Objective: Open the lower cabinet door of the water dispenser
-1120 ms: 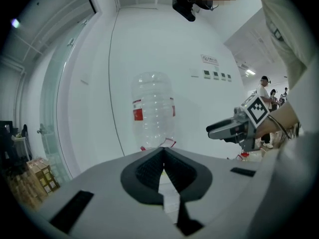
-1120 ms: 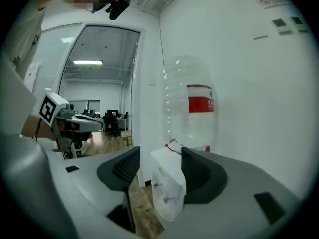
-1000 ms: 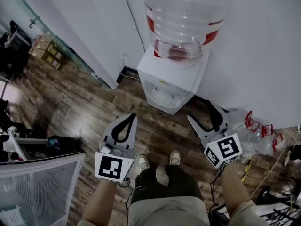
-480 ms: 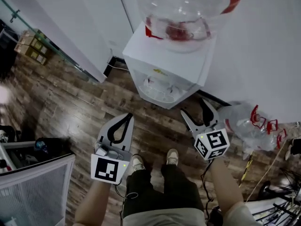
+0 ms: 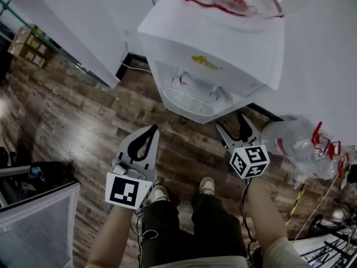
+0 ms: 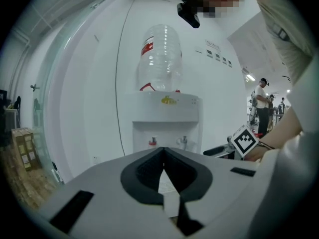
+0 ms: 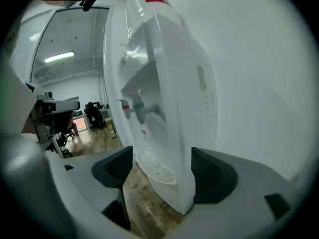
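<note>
None of the task had been done: the water dispenser (image 5: 223, 43) stood against the wall, its lower cabinet door hidden beneath the tap recess and untouched. The left claw (image 5: 152, 130) was held closed and empty, the right claw (image 5: 231, 123) spread wide on nothing, having just been opened further. Against a second earlier, the dispenser was seen nearer and larger

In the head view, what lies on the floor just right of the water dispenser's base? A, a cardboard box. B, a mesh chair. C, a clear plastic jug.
C: a clear plastic jug with red markings lies on the floor beside the water dispenser.
</note>
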Available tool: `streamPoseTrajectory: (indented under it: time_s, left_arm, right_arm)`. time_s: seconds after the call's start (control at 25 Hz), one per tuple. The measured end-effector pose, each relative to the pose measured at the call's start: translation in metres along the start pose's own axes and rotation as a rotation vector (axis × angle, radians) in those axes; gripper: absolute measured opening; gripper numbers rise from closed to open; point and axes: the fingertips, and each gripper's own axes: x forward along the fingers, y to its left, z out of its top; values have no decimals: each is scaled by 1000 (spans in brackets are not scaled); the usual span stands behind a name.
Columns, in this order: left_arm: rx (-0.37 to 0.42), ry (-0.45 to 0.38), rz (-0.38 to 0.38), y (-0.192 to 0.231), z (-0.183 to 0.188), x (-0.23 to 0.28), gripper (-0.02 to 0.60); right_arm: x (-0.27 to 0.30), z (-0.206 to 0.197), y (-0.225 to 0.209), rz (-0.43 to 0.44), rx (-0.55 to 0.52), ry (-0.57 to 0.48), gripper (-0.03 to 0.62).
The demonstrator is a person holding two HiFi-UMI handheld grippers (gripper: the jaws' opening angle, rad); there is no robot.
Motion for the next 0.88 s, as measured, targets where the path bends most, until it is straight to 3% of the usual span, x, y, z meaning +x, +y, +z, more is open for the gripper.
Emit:
streamPoseTrajectory:
  time_s: [0.24, 0.52, 0.88]
  left_arm:
    - [55, 26, -10, 1, -63, 25, 6]
    - [18, 61, -22, 4, -128, 46, 6]
    - [-8, 80, -12, 9, -165, 60, 6]
  right_arm:
    - [43, -76, -21, -28, 16, 54, 360]
    - [90, -156, -53, -66, -12, 127, 333]
    - [128, -180, -69, -44, -18, 129, 325]
